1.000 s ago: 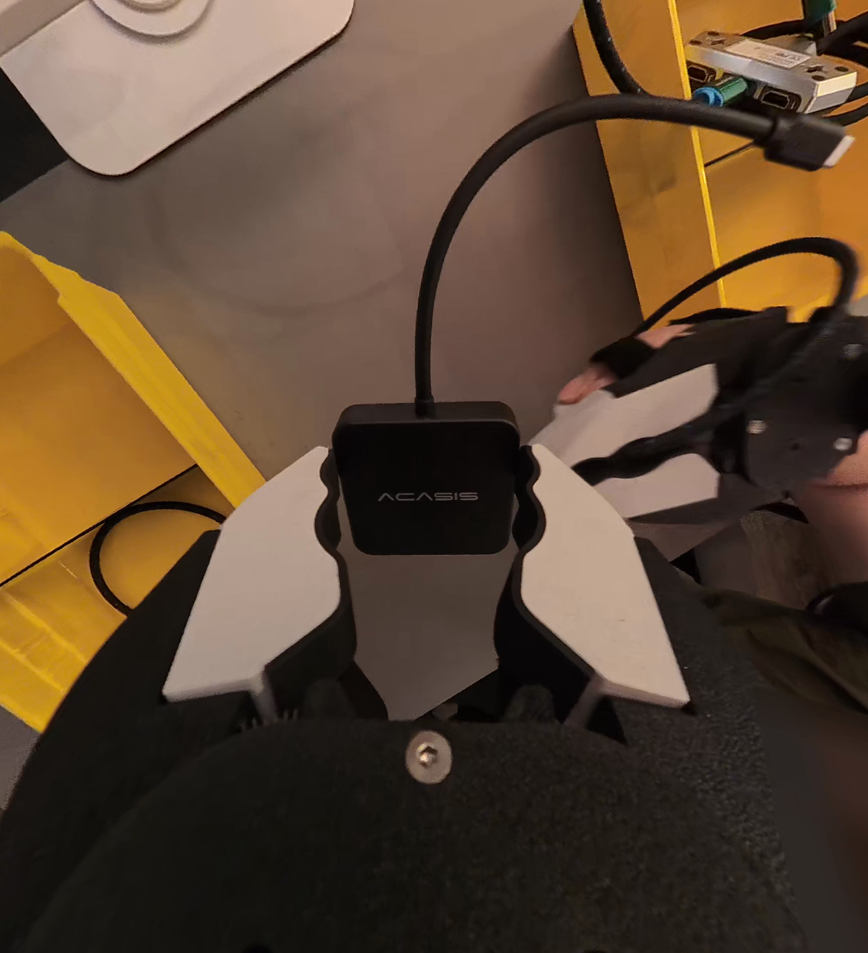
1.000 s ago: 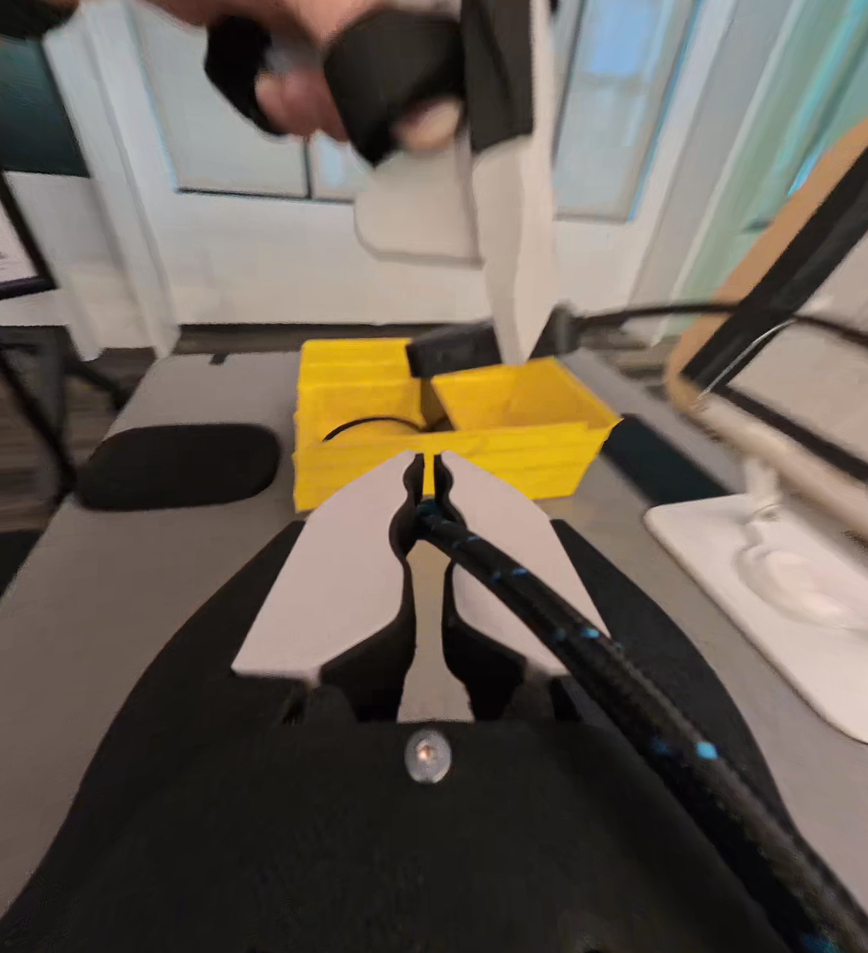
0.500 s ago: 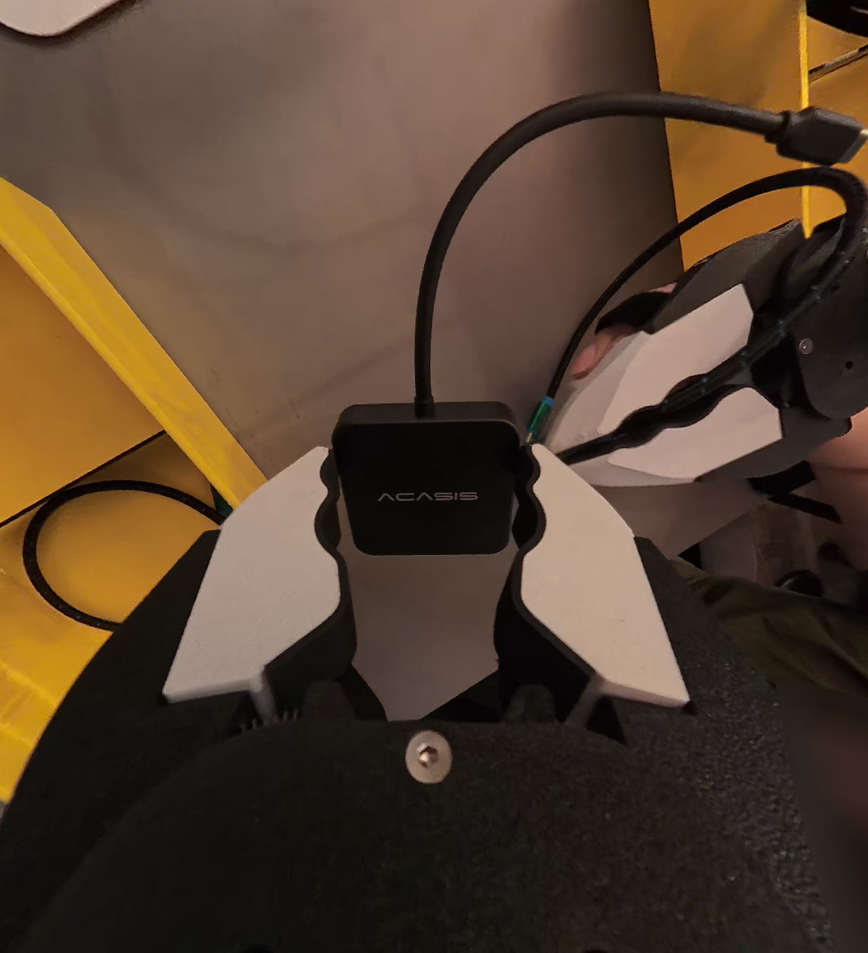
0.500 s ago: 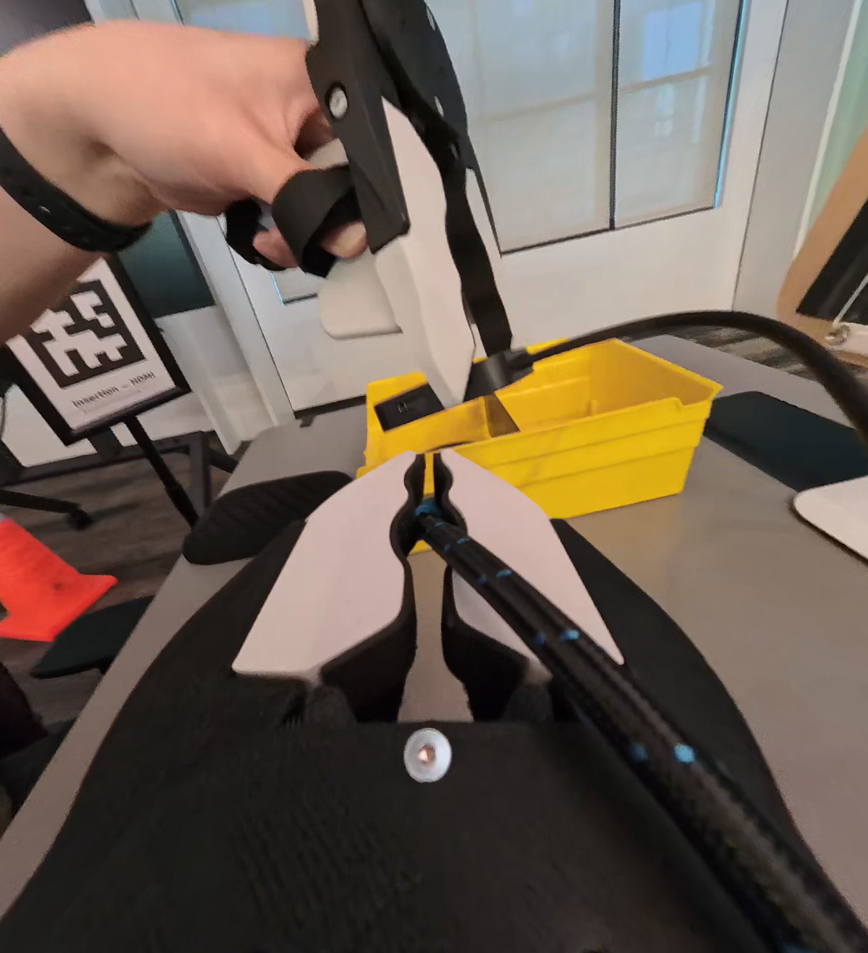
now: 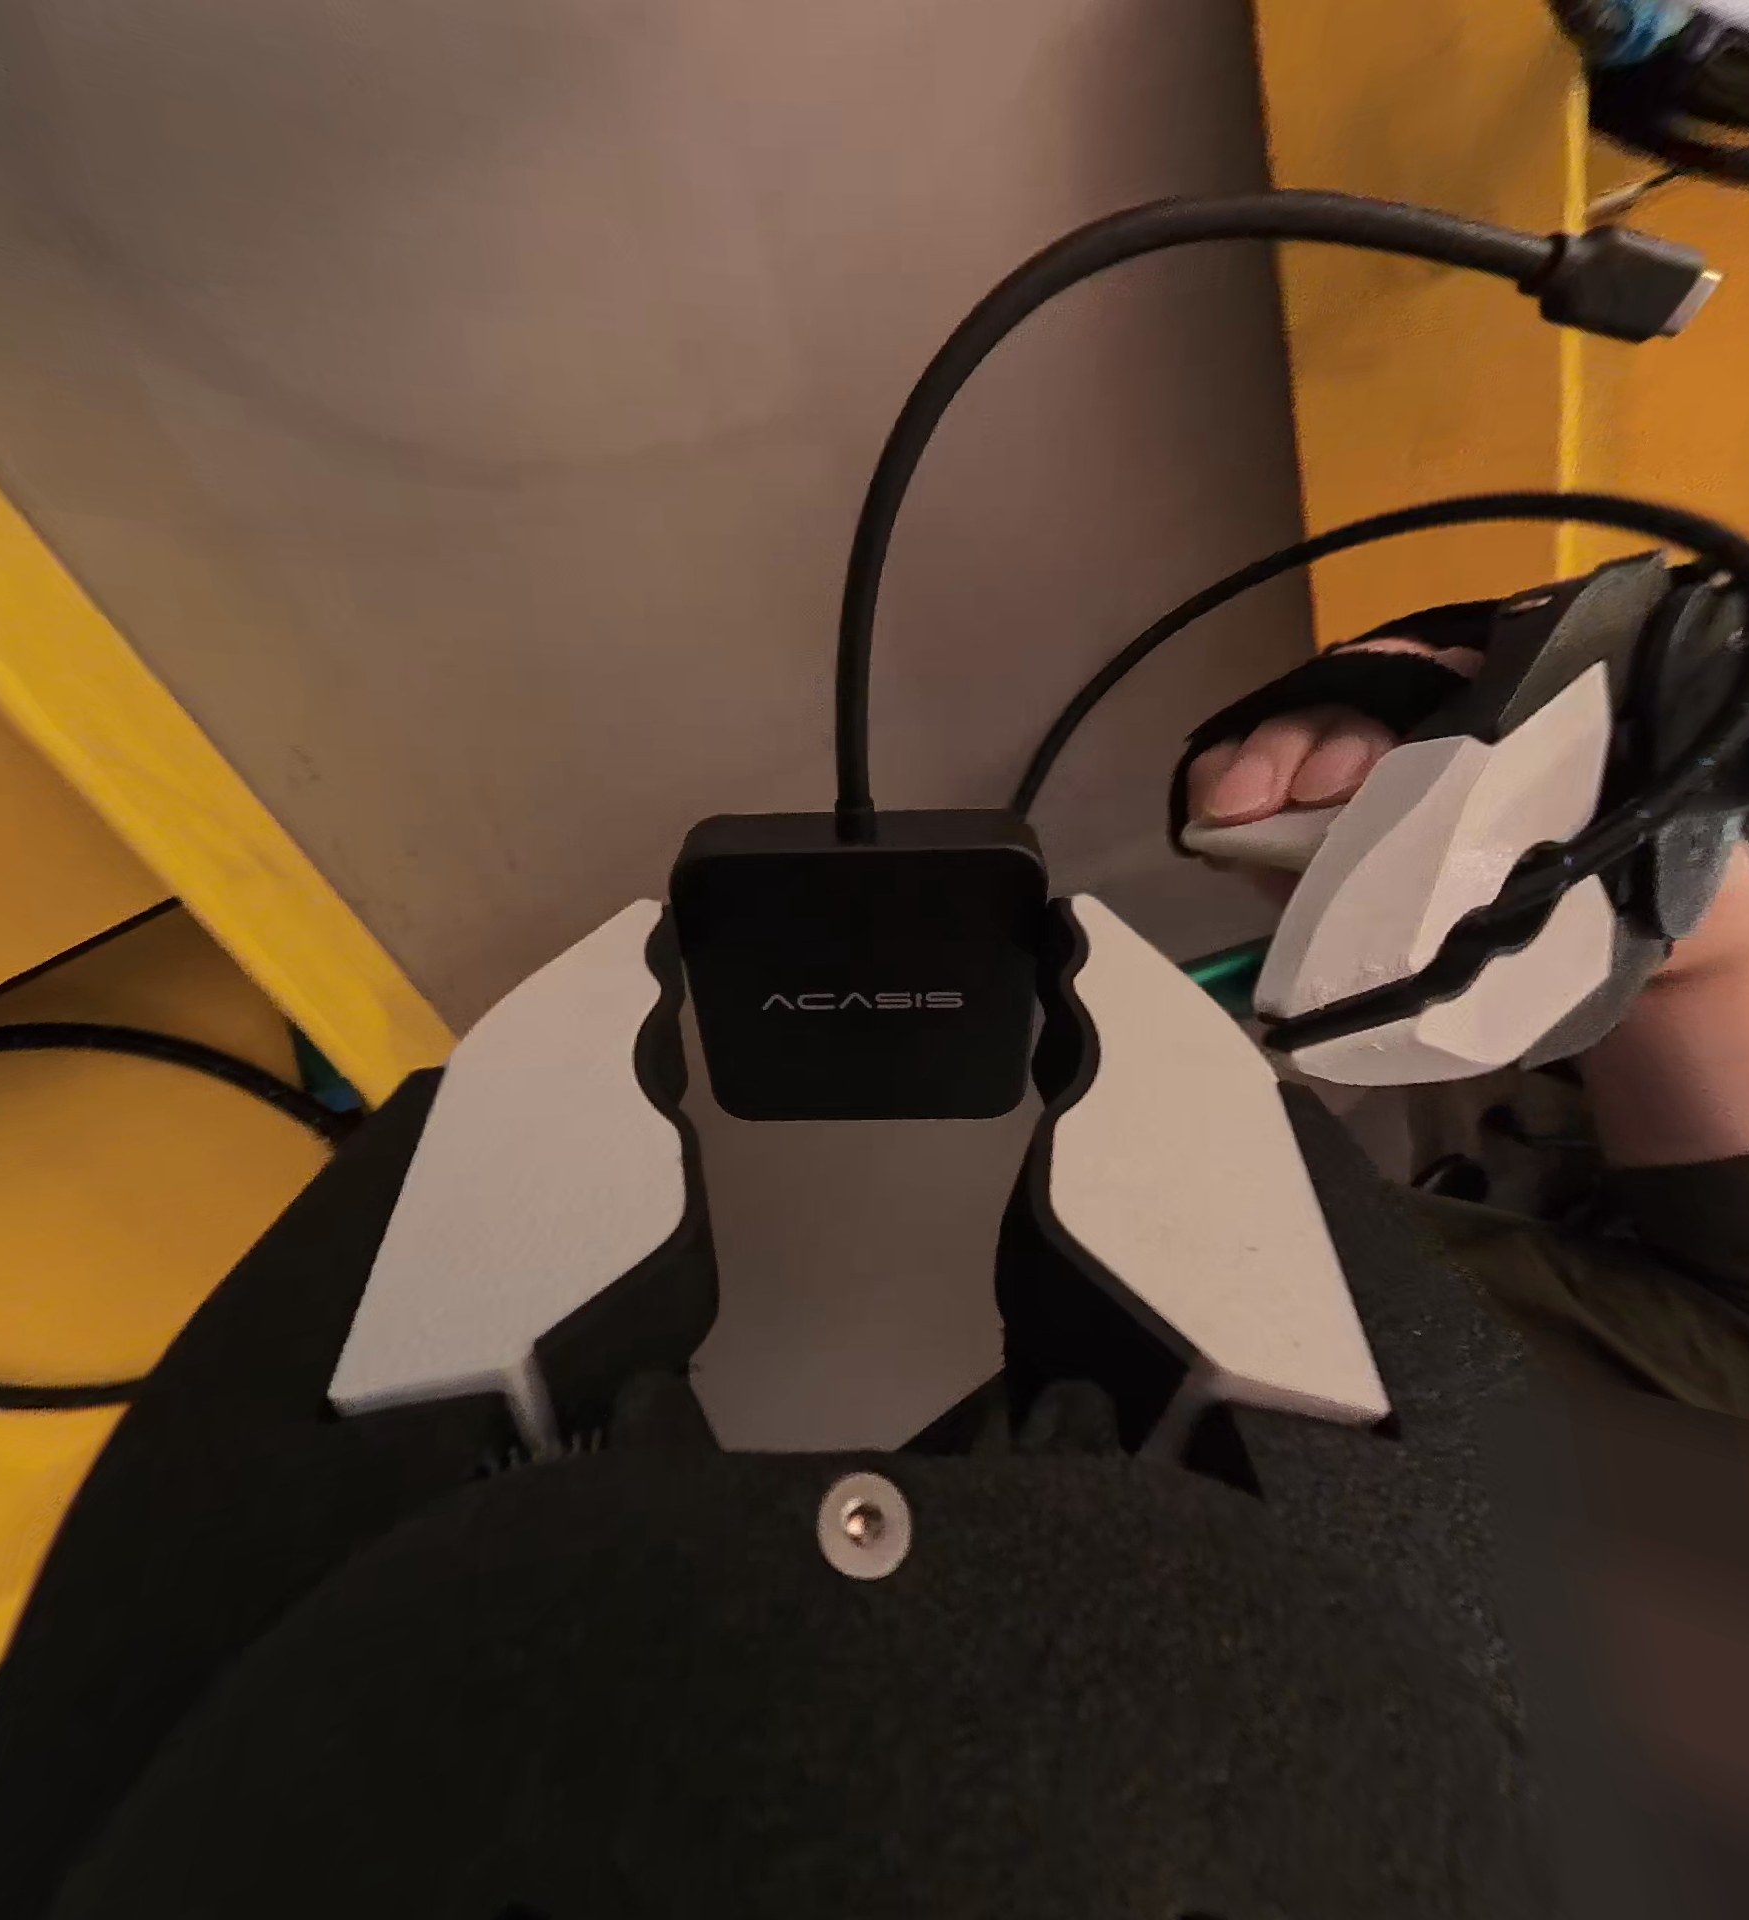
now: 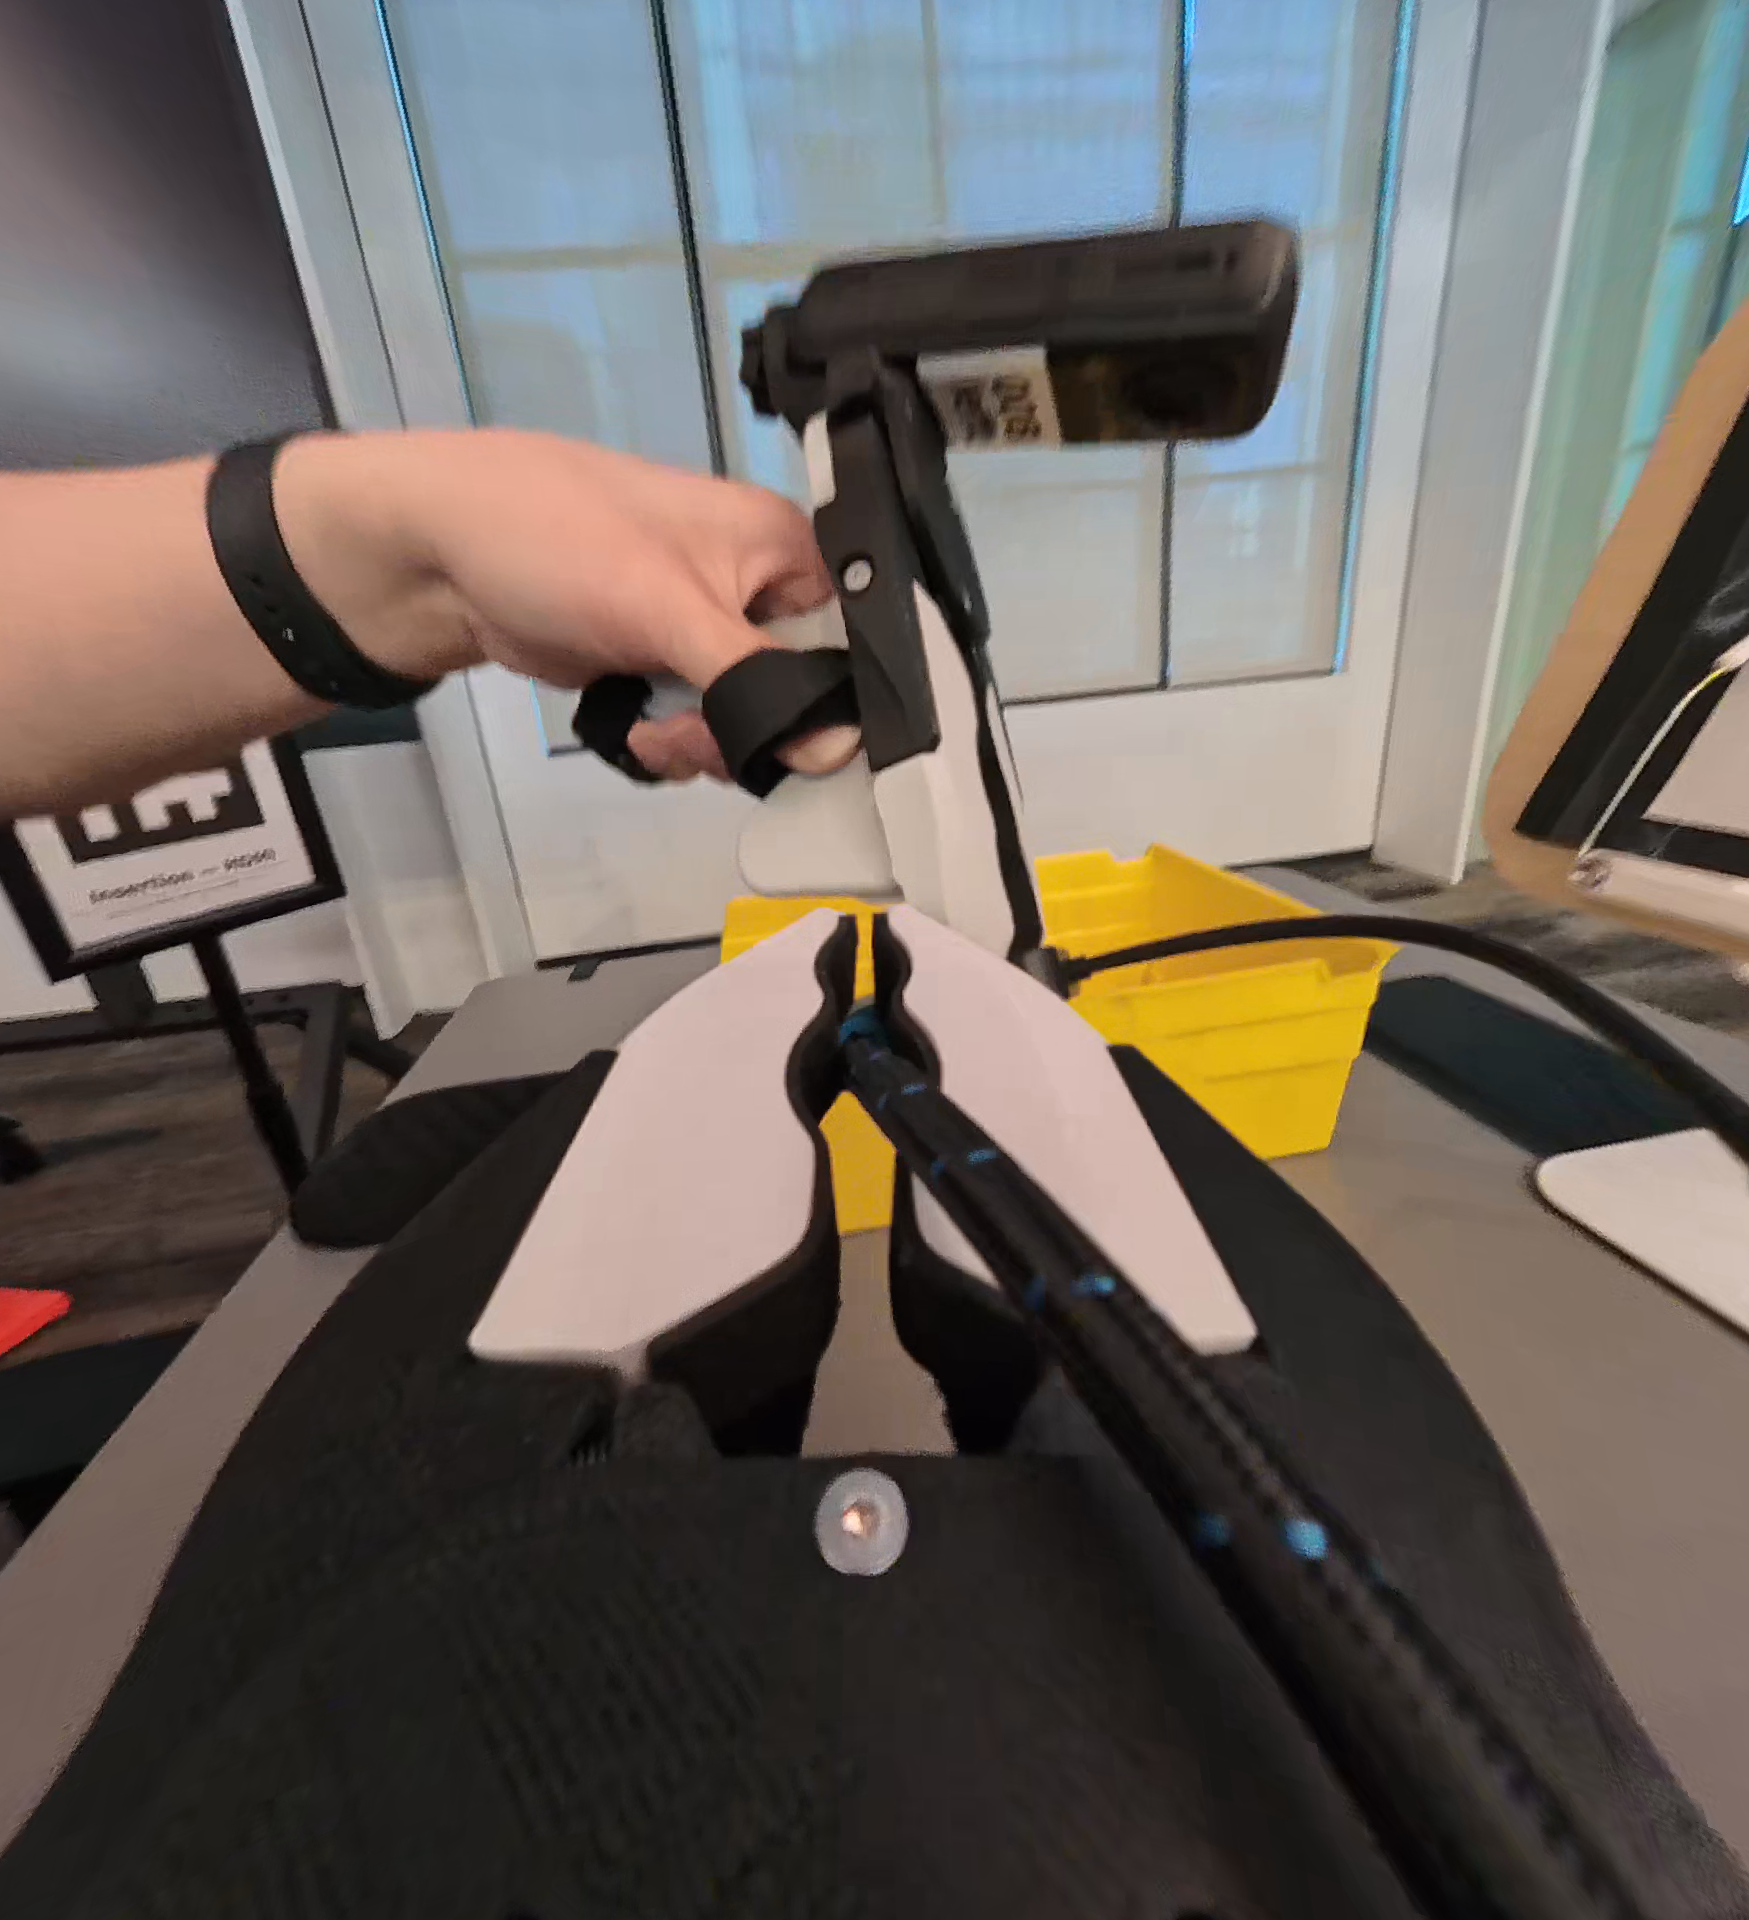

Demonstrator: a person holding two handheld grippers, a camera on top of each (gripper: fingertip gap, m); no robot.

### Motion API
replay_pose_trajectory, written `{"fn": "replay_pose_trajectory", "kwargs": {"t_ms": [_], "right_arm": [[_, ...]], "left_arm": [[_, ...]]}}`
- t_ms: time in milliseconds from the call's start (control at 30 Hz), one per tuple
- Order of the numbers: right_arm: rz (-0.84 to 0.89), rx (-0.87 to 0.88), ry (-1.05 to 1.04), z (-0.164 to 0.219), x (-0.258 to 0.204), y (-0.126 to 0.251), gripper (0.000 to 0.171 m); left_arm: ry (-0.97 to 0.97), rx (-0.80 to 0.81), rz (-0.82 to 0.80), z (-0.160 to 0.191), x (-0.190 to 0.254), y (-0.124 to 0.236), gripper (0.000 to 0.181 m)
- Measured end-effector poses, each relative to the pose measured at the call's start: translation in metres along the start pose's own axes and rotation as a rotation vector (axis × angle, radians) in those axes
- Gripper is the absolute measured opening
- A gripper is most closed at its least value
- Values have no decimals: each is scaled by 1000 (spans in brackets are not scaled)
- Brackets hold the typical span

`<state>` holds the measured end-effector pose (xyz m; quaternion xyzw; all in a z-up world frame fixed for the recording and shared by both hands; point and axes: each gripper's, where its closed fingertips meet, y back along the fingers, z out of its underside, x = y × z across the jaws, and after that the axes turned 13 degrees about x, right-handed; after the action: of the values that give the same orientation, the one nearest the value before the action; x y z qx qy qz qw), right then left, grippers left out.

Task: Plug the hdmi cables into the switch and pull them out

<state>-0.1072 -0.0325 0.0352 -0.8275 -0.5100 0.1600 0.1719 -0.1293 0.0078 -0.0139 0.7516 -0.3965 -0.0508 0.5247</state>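
Observation:
My left gripper [image 5: 857, 914] is shut on the black square HDMI switch [image 5: 857, 1039], clamped by its sides above the grey table. The switch's own short lead [image 5: 891, 520] arcs up to a free plug [image 5: 1628, 286]. My right gripper [image 6: 862, 935] is shut on a black braided HDMI cable [image 6: 953, 1132] with blue flecks. In the left wrist view the right gripper [image 5: 1275, 1023] sits just right of the switch, and a teal bit of the plug end [image 5: 1213, 971] shows beside my right finger. In the right wrist view the left gripper [image 6: 1026, 935] points down, hand-held; the switch is mostly hidden.
Yellow bins lie left [image 5: 122, 779] and right [image 5: 1421, 312] of the switch; the left one holds a cable loop [image 5: 122, 1049]. The right wrist view shows a yellow bin [image 6: 1213, 1039], a white monitor base [image 6: 1680, 1226], a black pad [image 6: 413, 1153] and a sign stand [image 6: 174, 862].
The right gripper with its cable has dropped lower beside the switch's right side and turned. The left gripper still holds the switch; it now shows higher in the right wrist view.

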Motion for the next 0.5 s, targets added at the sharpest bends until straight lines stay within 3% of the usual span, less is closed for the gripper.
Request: {"fn": "replay_pose_trajectory", "kwargs": {"t_ms": [133, 500], "right_arm": [[82, 98, 53, -18, 8, 4, 3], [116, 135, 99, -27, 13, 8, 3]], "left_arm": [[65, 85, 92, -13, 16, -3, 66], [82, 99, 118, -24, 28, -4, 66]]}}
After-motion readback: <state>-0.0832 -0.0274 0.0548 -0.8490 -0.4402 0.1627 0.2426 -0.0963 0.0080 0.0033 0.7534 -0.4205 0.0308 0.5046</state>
